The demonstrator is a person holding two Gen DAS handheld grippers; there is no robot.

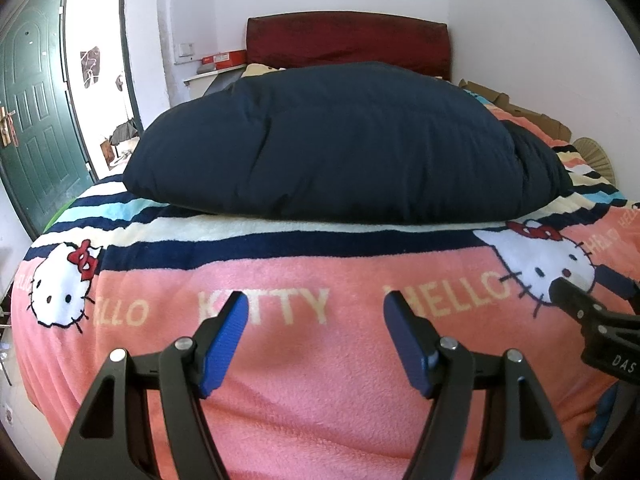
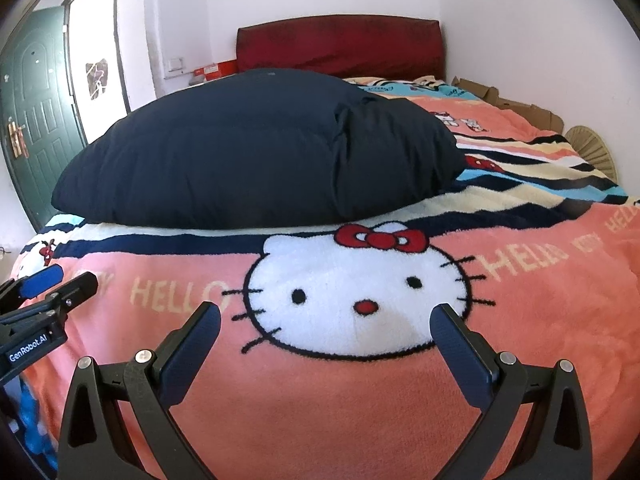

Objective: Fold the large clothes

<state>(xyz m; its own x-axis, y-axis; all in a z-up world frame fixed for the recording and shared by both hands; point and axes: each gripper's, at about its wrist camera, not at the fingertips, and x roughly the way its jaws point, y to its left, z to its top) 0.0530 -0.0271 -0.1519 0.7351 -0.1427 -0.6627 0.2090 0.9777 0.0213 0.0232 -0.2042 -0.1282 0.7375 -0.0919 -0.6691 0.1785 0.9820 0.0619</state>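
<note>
Both my jaws gape empty short of the navy padded garment (image 1: pixel 336 140); puffy, light, slippery — I'd pinch its near hem.

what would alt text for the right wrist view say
A puffy dark navy garment lies on a pink Hello Kitty blanket covering a bed. The open, empty right gripper hovers over the blanket in front of it; the left gripper shows at the left edge.
</note>
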